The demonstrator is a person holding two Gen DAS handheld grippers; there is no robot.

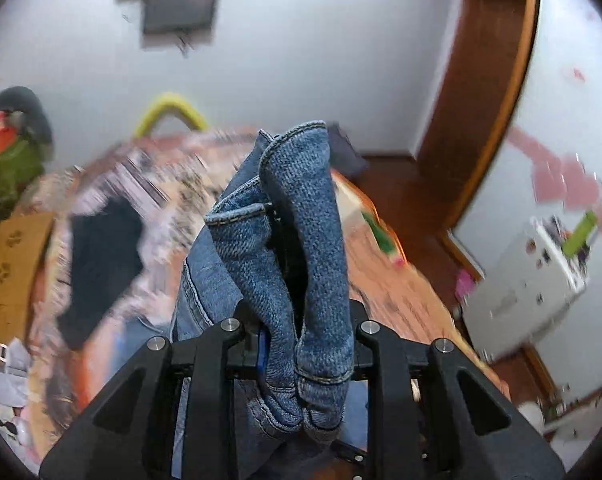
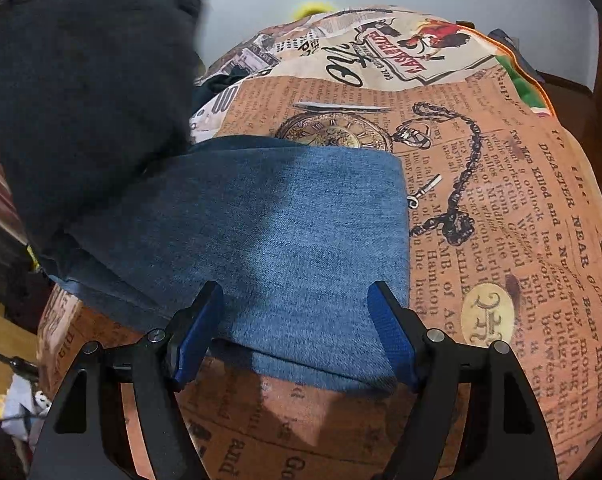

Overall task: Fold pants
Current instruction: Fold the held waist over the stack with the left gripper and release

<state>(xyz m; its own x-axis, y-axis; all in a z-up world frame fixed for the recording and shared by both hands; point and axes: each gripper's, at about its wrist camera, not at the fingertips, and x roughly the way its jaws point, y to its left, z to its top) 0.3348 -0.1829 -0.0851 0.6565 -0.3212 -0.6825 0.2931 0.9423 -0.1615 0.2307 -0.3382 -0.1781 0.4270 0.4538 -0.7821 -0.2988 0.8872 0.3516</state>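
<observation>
One fold, at least, looks done. Near to far, taking the jeans as landmark.

Left gripper (image 1: 301,344): jaws clamped on a bunch of jeans (image 1: 301,240). Hemmed edges stick up past the fingers and drape back toward the camera, with stitched seams visible. This end is lifted clear of the bed (image 1: 401,280); the view is motion-blurred, so which part of the garment it is (leg hem or waistband) I cannot say for sure.

Right gripper (image 2: 297,332): jaws apart, blue pads (image 2: 193,344) either side of the near edge of the jeans (image 2: 285,248), holding nothing. That part lies flat on the newsprint-pattern bedcover (image 2: 501,220), a tidy rectangle with a straight far edge and right edge. Its left side runs up under a dark raised mass (image 2: 89,100), probably the lifted part of the same garment.

Beyond the jeans: a black garment (image 1: 101,264) on the bed to the left, then the wall (image 1: 321,60).

Judgement: about midway. Lower portion laid flat; the lifted end is yet to be brought over and laid on it, then smoothed and squared.
</observation>
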